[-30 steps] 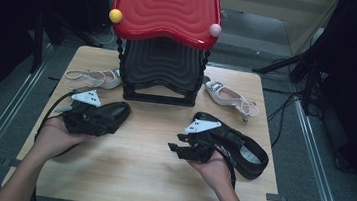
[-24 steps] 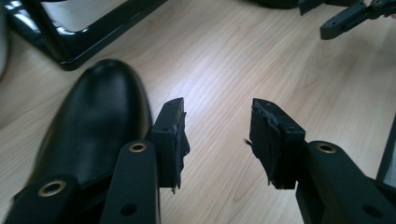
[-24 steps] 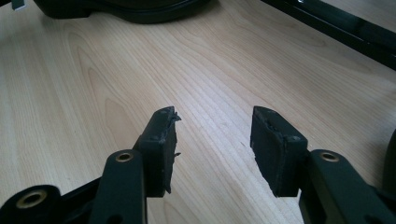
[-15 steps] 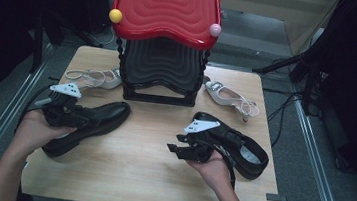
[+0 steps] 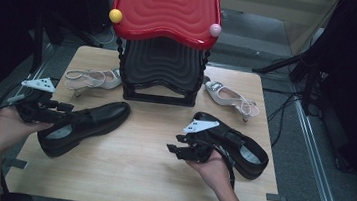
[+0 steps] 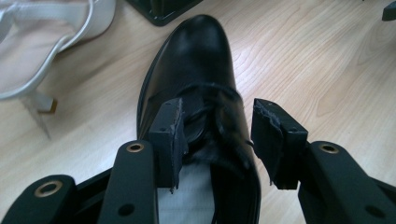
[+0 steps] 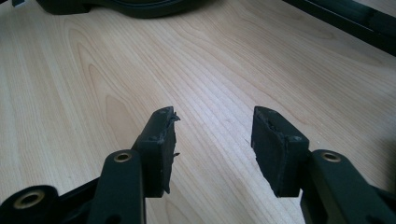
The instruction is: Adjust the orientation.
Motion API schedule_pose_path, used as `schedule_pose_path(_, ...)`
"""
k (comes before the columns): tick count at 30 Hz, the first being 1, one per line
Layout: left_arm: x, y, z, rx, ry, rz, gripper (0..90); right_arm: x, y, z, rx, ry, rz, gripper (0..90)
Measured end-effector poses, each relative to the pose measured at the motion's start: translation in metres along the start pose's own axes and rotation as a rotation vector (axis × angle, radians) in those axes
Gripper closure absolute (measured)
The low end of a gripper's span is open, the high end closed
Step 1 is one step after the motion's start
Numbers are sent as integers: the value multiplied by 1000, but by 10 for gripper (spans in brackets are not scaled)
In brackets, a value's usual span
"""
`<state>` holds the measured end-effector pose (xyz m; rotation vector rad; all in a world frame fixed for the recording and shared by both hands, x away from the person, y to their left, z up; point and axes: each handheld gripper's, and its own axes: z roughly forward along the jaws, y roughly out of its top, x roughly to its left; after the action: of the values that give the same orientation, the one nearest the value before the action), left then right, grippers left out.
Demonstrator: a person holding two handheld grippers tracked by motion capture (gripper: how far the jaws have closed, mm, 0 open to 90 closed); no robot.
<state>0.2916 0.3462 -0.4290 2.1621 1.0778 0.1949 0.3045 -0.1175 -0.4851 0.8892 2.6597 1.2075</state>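
- Black shoe point(image 5: 83, 125): lies at the table's point(image 5: 143, 177) left, toe toward the red rack point(image 5: 165, 39), heel at the left gripper point(image 6: 219, 140).
- Left gripper: jaws spread and just been widening, straddling the shoe's collar, pads not pressing. Better centred on the collar before closing.
- Right gripper point(image 7: 212, 144): level, jaws apart, nothing between them.

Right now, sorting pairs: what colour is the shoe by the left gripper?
Black shoe, clearest in the left gripper view.

Glossy black leather shoe point(image 6: 196, 79) on a smooth, matt light-wood table point(image 5: 146, 152).
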Motion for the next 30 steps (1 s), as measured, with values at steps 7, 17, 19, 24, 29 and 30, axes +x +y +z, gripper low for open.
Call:
schedule_pose_path(7, 18, -18, -3, 30, 25, -20, 533, -1, 0, 1, 5, 1, 2, 502)
schedule_pose_path(17, 29, -32, 3, 18, -10, -10, 522, -2, -1, 2, 9, 0, 11, 490)
schedule_pose_path(19, 31, -36, 1, 28, -22, -13, 521, -2, -1, 2, 8, 1, 11, 490)
schedule_pose_path(24, 33, -35, 14, 48, -17, -16, 515, -3, -1, 3, 16, 4, 20, 490)
schedule_pose_path(29, 35, -27, 36, 73, 9, -4, 566, -3, -2, 6, 23, 1, 17, 486)
schedule_pose_path(30, 37, -26, 42, 76, 1, -12, 588, -2, -2, 6, 23, 1, 17, 487)
